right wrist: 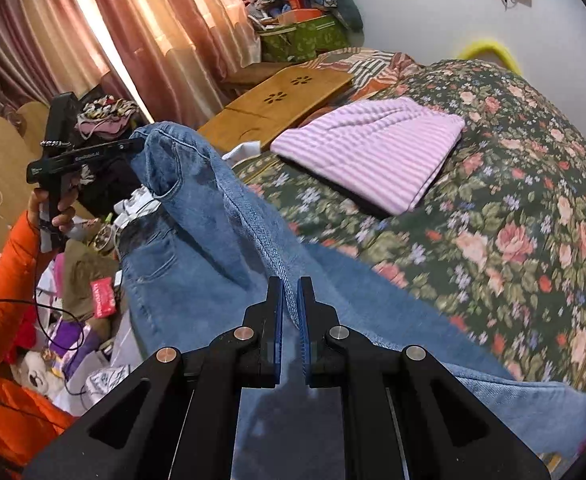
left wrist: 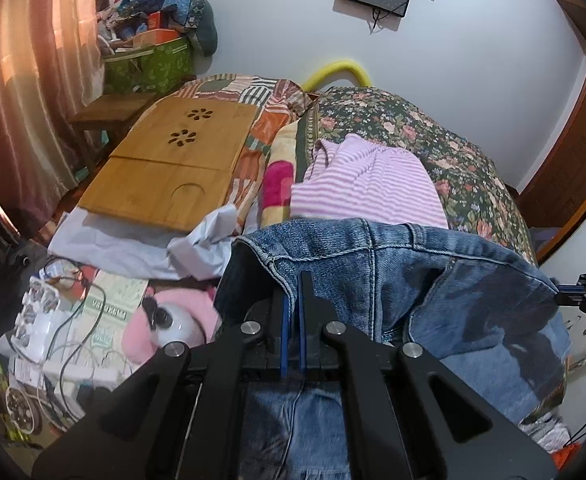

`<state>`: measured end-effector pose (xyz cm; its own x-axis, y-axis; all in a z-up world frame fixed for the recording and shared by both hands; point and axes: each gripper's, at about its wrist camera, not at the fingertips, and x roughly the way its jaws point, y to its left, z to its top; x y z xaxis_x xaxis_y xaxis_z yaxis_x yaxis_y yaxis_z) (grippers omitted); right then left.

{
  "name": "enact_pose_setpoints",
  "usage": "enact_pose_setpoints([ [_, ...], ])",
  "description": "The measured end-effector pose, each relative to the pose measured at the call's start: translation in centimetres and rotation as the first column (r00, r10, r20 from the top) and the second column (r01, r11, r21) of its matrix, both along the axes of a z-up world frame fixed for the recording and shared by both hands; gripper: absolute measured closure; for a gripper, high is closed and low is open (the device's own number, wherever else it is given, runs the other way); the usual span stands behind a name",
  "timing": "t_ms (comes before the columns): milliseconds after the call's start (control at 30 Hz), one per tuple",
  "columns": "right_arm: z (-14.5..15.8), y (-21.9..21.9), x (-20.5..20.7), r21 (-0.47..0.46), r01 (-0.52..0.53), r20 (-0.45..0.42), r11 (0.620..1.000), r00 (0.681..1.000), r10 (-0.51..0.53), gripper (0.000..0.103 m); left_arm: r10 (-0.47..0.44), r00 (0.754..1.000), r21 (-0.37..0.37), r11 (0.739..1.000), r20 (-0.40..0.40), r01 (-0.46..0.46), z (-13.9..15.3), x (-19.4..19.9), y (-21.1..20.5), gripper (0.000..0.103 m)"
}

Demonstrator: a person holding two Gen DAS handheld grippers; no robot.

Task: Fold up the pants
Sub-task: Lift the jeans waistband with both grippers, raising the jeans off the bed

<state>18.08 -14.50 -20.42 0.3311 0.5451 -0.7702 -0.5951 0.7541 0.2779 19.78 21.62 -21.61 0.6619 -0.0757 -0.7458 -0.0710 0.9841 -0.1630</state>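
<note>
Blue denim pants (left wrist: 433, 280) hang stretched by their waistband between my two grippers, above the near end of the bed. My left gripper (left wrist: 293, 280) is shut on one end of the waistband, the denim pinched between its blue pads. In the right wrist view the left gripper (right wrist: 133, 145) shows at far left, held by a hand with an orange sleeve (right wrist: 5, 280). My right gripper (right wrist: 290, 284) is shut on the other end of the pants (right wrist: 213, 240), the hem seam running between its pads. In the left wrist view the right gripper (left wrist: 565, 294) grips the far right edge.
A folded pink-striped garment (right wrist: 373, 152) lies on the floral bedspread (right wrist: 513, 200). A wooden lap tray (left wrist: 173, 160) rests on the bed's left side. Clutter, cables and a pink plush toy (left wrist: 165, 320) cover the floor at left. Curtains (right wrist: 133, 20) hang behind.
</note>
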Motion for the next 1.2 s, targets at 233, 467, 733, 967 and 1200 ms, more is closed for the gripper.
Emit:
enact_pose_setpoints([
  [233,-1.1,0.6,-3.6,0.011,-0.005,-0.014,1.0,1.0,0.005,0.096,0.026,1.0,0.005,1.0,-0.011,-0.026,-1.8,-4.1,0.2,0.1],
  [467,-3.0,1.0,-5.9,0.041,-0.003,-0.054,0.999,0.999,0.005,0.096,0.064,0.996,-0.002,0.998,-0.067,-0.064,-5.6,-7.5,0.6,0.1],
  [733,-5.9,1.7,-7.9,0.039,0.012,-0.116,0.999,0.993,-0.007,0.096,0.089,0.992,-0.023,0.996,-0.094,-0.092,-8.1,-9.7,1.0,0.099],
  [967,-7.2,1.6,-8.6,0.048,0.038,-0.138,0.998,0.99,-0.032,0.094,0.115,0.986,0.013,0.993,-0.123,-0.114,-9.9,-11.1,0.2,0.096],
  [1200,-6.4,1.6,-8.9,0.048,0.048,-0.129,0.998,0.991,-0.041,0.091,0.155,0.977,0.061,0.987,-0.143,-0.148,-8.7,-11.9,0.0,0.082],
])
